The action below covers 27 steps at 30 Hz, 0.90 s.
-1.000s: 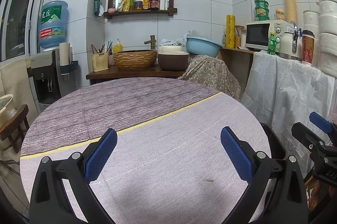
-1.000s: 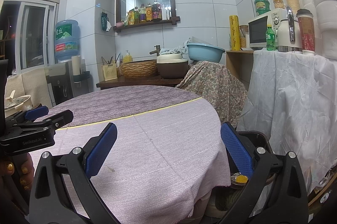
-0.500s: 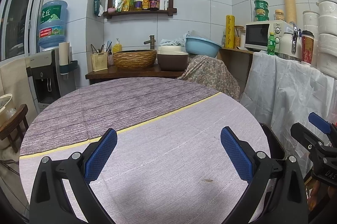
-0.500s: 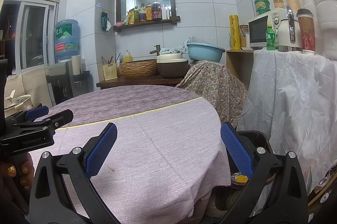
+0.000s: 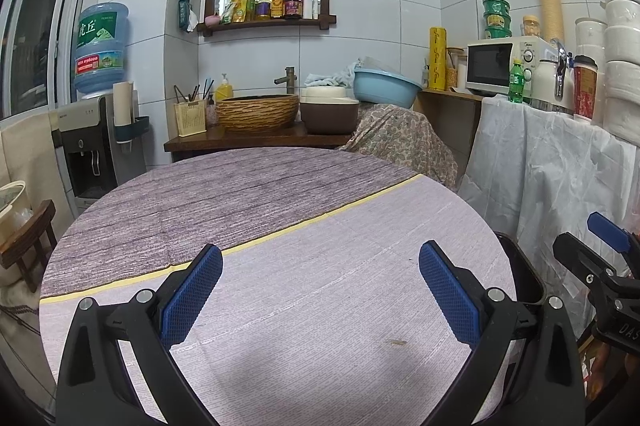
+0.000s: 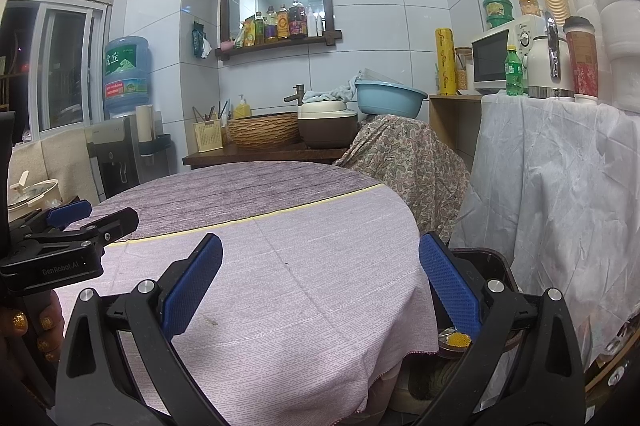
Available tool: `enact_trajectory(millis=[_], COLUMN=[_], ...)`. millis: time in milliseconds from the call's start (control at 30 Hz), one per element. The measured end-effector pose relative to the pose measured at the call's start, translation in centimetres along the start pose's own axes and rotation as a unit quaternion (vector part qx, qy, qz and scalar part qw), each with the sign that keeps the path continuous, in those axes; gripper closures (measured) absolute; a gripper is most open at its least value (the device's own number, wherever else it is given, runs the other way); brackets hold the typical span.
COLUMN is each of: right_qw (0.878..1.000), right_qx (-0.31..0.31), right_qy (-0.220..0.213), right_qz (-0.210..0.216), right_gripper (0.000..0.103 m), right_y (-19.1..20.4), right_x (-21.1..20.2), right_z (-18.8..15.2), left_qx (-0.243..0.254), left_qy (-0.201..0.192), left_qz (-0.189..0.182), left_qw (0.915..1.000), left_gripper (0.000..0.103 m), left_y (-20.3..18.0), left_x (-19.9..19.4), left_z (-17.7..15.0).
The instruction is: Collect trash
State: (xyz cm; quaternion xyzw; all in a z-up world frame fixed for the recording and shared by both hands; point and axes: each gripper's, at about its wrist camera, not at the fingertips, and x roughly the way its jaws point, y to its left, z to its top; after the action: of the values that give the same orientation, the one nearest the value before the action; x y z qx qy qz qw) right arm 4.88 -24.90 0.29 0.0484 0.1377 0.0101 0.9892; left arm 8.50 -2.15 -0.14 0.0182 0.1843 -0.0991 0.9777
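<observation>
Both grippers hover with jaws apart and empty over the round table (image 5: 280, 306). A small brown scrap (image 5: 395, 342) lies near the left gripper (image 5: 320, 294), slightly right of centre, long axis left-right; the right gripper (image 6: 320, 290) points toward the black bin (image 6: 480, 258).

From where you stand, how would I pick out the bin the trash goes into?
Start at the round table with the purple cloth. Follow its right edge down to the floor, where a black bin stands between the table and the white-draped counter. It is the only dark, open-topped container down there, with some rubbish already inside, unlike the pale blue basin up on the patterned cloth.
</observation>
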Motion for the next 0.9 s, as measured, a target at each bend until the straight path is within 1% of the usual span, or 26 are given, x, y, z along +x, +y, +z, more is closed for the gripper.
enact_trajectory(millis=[900], right_qw=[1.000], right_qx=[0.000], right_qy=[0.001], right_qz=[0.000], right_gripper=[0.006], right_y=[0.07], right_x=[0.00], right_z=[0.05], left_qx=[0.000], left_qy=[0.001], left_qz=[-0.002], left_qw=[1.0000], left_gripper=[0.005], left_y=[-0.22], left_x=[-0.09], left_z=[-0.11])
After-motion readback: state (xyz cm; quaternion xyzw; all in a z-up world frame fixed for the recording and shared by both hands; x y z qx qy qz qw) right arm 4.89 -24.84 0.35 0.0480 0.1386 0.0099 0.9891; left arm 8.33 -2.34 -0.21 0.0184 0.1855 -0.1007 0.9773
